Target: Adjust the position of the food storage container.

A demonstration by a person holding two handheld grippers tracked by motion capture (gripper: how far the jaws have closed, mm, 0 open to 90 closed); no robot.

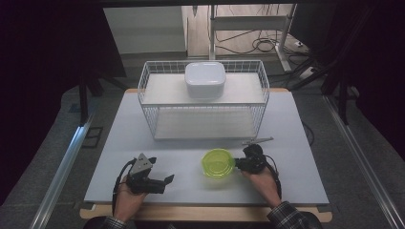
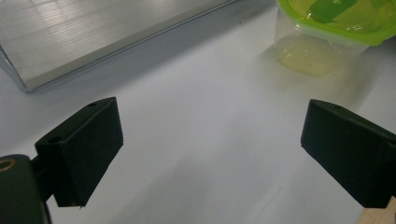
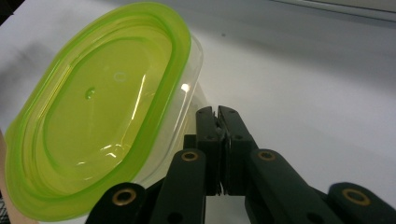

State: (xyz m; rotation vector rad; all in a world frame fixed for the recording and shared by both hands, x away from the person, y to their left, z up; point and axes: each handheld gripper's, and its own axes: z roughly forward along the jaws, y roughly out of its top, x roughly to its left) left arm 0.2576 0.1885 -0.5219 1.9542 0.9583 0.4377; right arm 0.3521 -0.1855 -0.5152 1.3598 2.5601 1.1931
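A clear container with a lime-green lid (image 1: 218,162) (image 3: 100,112) (image 2: 336,18) stands on the white table (image 1: 186,157), near the front and right of centre. My right gripper (image 1: 238,165) (image 3: 217,111) is shut, its jaws pressed together, with the tips against the container's right side just under the rim. I cannot tell whether any of the rim is pinched between them. My left gripper (image 1: 161,170) (image 2: 210,140) rests at the front left, open wide over bare table, a hand's breadth to the left of the container.
A white wire rack (image 1: 203,102) stands at the back middle of the table, and a white lidded box (image 1: 205,79) sits on its upper shelf. A thin metal utensil (image 1: 258,140) lies just in front of the rack's right corner. The wooden table edge (image 1: 200,213) runs along the front.
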